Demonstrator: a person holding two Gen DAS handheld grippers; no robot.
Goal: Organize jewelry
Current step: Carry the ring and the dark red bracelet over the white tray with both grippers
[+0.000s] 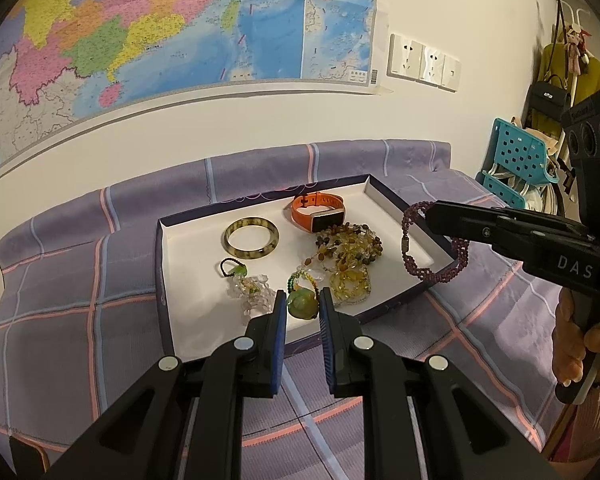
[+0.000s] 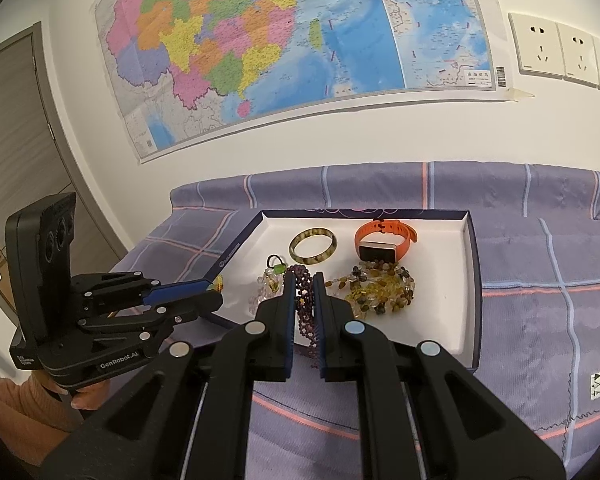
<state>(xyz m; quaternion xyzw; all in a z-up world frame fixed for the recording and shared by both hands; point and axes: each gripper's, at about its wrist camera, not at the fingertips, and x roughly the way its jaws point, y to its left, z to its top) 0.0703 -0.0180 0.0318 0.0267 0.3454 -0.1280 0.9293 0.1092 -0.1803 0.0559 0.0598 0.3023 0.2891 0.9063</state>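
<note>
R gripper (image 2: 303,280) clamped on purple bracelet (image 1: 410,246) over tray rim (image 1: 424,216); L gripper (image 1: 303,300) slightly parted, empty

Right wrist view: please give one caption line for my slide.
Right tongs hold a purple bead bracelet above the white tray of jewelry.

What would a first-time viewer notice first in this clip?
Probably the purple bead bracelet dangling from the right gripper above the right edge of the white tray. Next, the orange smartwatch at the tray's back, and the big colourful map on the wall behind.
</note>
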